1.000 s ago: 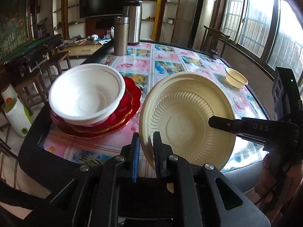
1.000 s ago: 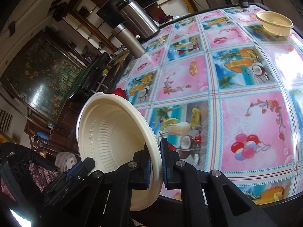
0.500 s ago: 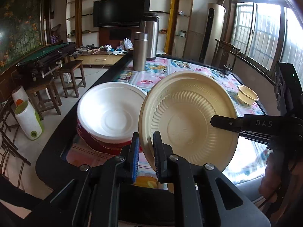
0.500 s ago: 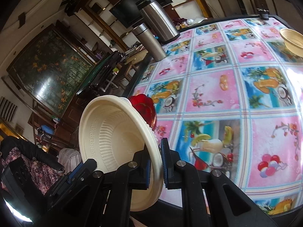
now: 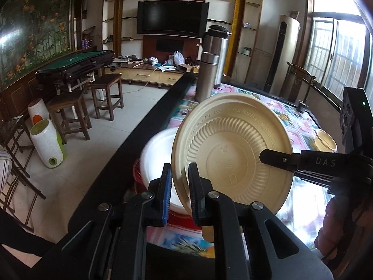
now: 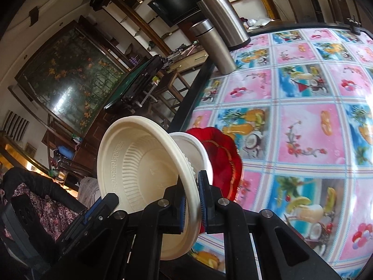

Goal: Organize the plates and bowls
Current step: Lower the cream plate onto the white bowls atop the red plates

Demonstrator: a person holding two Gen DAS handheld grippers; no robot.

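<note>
Both the left gripper [image 5: 178, 184] and right gripper [image 6: 191, 200] had jaws clamped on the rim of one cream plate [image 5: 233, 154], tilted on edge. It was held above the counter [image 6: 303, 121] edge, beside a white bowl [image 5: 158, 154] stacked on red plates [image 6: 223, 161].

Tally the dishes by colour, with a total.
Cream ribbed plastic plate, clamped on its rim by both hand-held grippers, plus small cream bowl: 2
White round bowl: 1
Red plates, stack, exact count unclear: at least 1
Total: at least 4

White letters "DAS" stand on the right gripper [image 5: 275, 157]; other lettering is unreadable.
</note>
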